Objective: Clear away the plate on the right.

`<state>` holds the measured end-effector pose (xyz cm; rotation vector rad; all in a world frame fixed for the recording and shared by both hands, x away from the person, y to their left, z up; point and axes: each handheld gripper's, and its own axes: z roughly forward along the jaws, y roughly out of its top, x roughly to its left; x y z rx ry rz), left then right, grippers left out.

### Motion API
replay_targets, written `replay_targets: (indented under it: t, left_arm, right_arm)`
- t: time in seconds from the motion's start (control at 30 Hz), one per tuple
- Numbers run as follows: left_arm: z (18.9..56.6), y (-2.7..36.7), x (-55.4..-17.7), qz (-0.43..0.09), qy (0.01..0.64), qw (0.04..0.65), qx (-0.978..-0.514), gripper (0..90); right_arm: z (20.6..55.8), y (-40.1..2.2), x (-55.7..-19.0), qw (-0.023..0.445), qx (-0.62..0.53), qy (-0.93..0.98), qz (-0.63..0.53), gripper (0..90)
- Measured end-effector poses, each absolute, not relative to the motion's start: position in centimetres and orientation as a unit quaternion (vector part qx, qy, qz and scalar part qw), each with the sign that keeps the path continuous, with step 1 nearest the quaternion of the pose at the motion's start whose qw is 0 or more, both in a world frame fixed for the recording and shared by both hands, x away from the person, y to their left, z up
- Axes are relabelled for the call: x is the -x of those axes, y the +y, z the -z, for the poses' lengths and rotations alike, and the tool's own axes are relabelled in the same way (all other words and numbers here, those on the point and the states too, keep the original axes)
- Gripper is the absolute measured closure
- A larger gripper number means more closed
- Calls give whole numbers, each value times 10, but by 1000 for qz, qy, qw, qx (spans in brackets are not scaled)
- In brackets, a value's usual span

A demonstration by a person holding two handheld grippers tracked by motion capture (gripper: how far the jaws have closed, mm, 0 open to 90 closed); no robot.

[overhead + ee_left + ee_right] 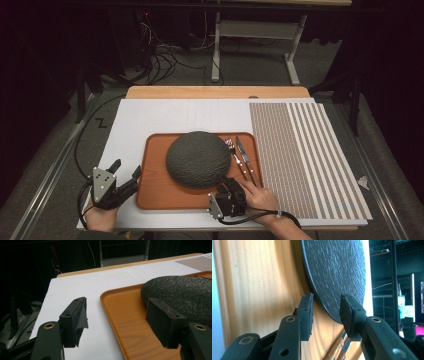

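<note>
A dark textured round plate (198, 158) lies on an orange tray (155, 187), with a fork (231, 149) and a knife (243, 155) beside it on the tray's right part. My right gripper (227, 183) is at the plate's near right edge. In the right gripper view it (327, 299) is open, and the plate (334, 270) rim sits between the jaws over the tray (262, 277). My left gripper (126, 168) is open at the tray's left edge. In the left gripper view it (117, 305) straddles the tray (125, 315) rim, near the plate (182, 292).
The tray rests on a white board (150, 117) on a wooden table (215, 92). A striped placemat (305, 150) covers the board's right side. Wooden cutlery handles (335, 348) show below the right jaws. Table legs and cables stand on the floor beyond.
</note>
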<state>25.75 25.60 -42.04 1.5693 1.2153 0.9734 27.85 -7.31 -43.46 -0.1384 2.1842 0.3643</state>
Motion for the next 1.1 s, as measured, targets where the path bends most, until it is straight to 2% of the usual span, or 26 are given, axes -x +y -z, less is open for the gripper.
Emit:
replay_targets:
  t: [1.1]
  left_arm:
    - [421, 257, -258, -393, 495, 448, -632, 333]
  right_arm:
    - [430, -120, -289, 457, 6, 881, -123, 651]
